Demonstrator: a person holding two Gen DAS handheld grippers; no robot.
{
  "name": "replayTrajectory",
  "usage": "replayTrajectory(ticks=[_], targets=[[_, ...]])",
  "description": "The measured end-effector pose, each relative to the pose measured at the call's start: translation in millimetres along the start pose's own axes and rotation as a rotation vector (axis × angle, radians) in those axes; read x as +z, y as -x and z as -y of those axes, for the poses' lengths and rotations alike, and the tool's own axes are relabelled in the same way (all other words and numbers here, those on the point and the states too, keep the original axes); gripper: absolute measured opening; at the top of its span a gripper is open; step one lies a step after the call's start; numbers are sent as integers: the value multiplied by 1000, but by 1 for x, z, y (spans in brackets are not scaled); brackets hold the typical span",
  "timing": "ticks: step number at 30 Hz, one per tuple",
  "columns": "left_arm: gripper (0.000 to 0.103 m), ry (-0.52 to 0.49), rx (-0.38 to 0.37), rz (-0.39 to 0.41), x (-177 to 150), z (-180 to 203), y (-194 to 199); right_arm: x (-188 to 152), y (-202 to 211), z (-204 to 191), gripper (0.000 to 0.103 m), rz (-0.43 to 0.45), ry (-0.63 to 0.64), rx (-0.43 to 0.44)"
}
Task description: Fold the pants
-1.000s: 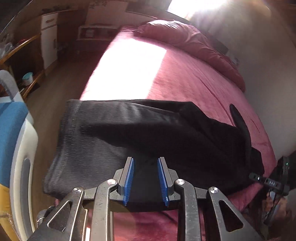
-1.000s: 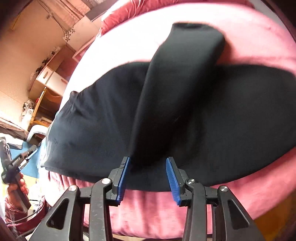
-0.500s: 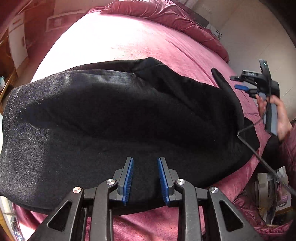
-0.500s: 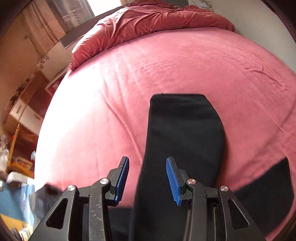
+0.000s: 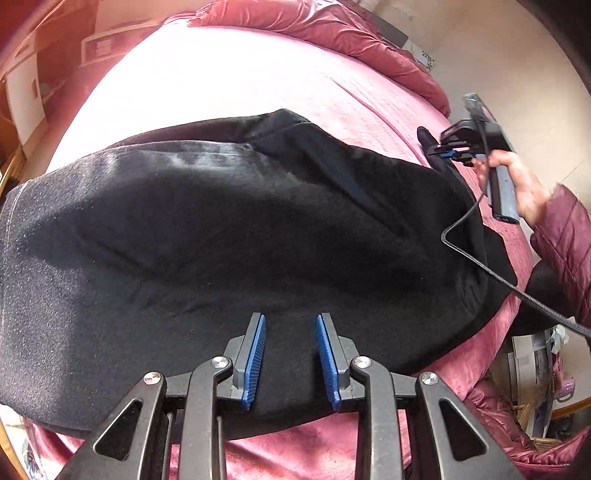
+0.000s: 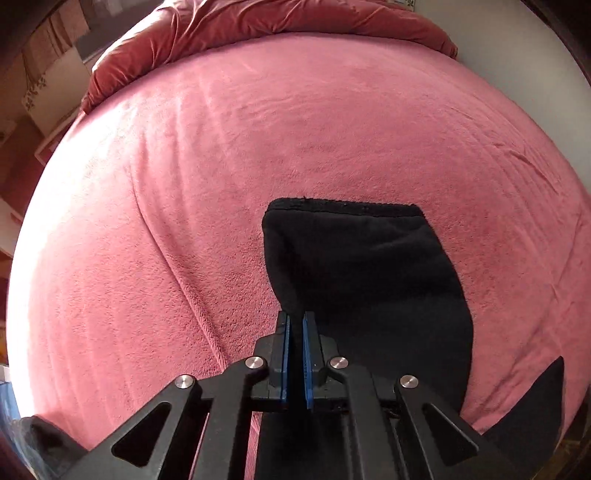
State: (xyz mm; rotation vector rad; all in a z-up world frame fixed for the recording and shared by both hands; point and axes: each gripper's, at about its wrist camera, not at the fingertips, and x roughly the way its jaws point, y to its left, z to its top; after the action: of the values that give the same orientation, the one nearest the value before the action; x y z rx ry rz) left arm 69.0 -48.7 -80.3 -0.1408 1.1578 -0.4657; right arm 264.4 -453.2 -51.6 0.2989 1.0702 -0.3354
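Note:
Black pants (image 5: 229,236) lie spread across the pink bed (image 5: 229,85), waistband at the left, legs running right. My left gripper (image 5: 291,360) is open and hovers over the near edge of the pants. My right gripper (image 6: 294,363) is shut on the left edge of one black pant leg (image 6: 365,269), whose cuff end lies flat on the bed ahead. In the left wrist view the right gripper (image 5: 448,151) shows at the far right, held in a hand, at the leg end.
A crumpled red duvet (image 6: 258,22) lies along the far side of the bed. A black cable (image 5: 491,269) hangs from the right gripper over the pants. Wooden furniture (image 5: 22,92) stands at the left beyond the bed.
My right gripper has shut on the edge of the pant leg; it was open half a second ago. My left gripper has stayed open over the pants, moving slightly closer.

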Motion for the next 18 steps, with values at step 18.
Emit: replayTrajectory(ticks=[18], targets=[[29,-187,-51,25,8,68,-2,-130,161,219,6,278,-481,176]])
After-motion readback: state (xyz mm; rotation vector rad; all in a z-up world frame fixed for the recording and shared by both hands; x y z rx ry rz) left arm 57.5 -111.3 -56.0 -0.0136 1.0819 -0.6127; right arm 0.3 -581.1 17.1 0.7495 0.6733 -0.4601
